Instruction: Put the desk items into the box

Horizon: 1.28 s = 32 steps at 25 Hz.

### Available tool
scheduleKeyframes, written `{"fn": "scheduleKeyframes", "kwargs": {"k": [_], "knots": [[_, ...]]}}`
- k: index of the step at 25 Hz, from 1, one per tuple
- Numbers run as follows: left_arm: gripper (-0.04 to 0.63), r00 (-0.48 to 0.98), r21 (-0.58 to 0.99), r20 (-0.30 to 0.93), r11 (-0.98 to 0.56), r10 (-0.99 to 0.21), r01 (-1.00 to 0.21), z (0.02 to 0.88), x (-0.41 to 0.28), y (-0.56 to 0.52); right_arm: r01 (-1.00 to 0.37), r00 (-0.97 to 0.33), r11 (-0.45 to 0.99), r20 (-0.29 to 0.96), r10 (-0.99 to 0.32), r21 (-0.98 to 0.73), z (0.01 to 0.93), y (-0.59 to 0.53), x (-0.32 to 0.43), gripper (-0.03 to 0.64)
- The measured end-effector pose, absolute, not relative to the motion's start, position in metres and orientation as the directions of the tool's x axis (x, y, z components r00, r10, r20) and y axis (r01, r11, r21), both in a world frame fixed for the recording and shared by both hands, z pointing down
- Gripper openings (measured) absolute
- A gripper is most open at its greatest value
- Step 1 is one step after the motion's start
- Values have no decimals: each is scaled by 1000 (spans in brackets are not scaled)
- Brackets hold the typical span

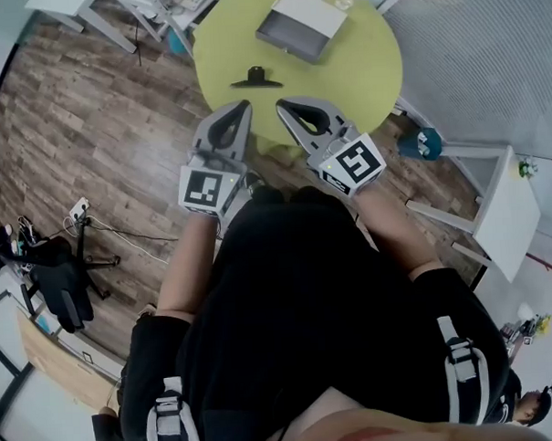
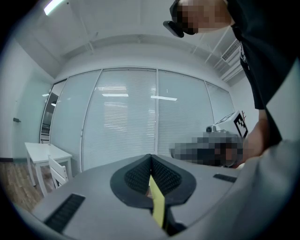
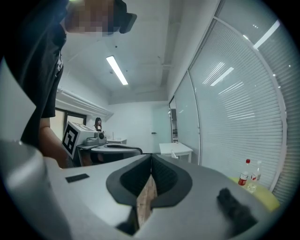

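Note:
On the round yellow-green table (image 1: 370,74) an open grey and white box (image 1: 299,24) stands at the far side. A small black desk item (image 1: 256,78) lies nearer the middle; it also shows as a dark blurred shape (image 3: 234,208) in the right gripper view. Both grippers hover at the table's near edge, close to the person's body and tilted upward. My left gripper (image 1: 244,105) is shut with nothing in it, its pads (image 2: 140,174) meeting. My right gripper (image 1: 280,105) is likewise shut and empty, its pads (image 3: 161,174) pressed together. Neither touches the box or the black item.
Two small bottles (image 3: 247,176) stand at the table's far edge. A teal stool (image 1: 421,143) and a white desk (image 1: 509,214) are to the right. White tables (image 1: 75,6) stand at the far left. Black gear and cables (image 1: 59,270) lie on the wooden floor at left.

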<state>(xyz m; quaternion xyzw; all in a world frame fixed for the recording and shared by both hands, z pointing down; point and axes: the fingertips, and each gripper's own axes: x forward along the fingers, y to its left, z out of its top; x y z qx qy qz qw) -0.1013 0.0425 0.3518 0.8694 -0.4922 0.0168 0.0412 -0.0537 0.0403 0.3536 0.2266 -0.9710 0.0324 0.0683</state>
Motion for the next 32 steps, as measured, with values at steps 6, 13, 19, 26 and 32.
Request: {"fn": "scheduleKeyframes", "kwargs": {"k": [6,13,19,26,32], "knots": [[11,535,70,64,-531,-842,-844,357,-115,26,-463,-877,886,161,-453,-27,358,27,-68,17],[11,520,75,69,-515,-852,-854,365,-120,5,-467,-875,884,160,-457,-31,365,0,-67,17],[11,480,69,78,-476,-874,-877,370,-123,-22,-433,-893,900,156,-423,-40,371,-32,-68,17],[11,429,79,84,-423,-899,-903,381,-125,-58,-380,-912,924,185,-366,-46,386,-76,-69,17],[11,404,103,88,-395,-911,-913,397,-125,-84,-354,-914,934,233,-333,-56,413,-111,-71,17]]}}
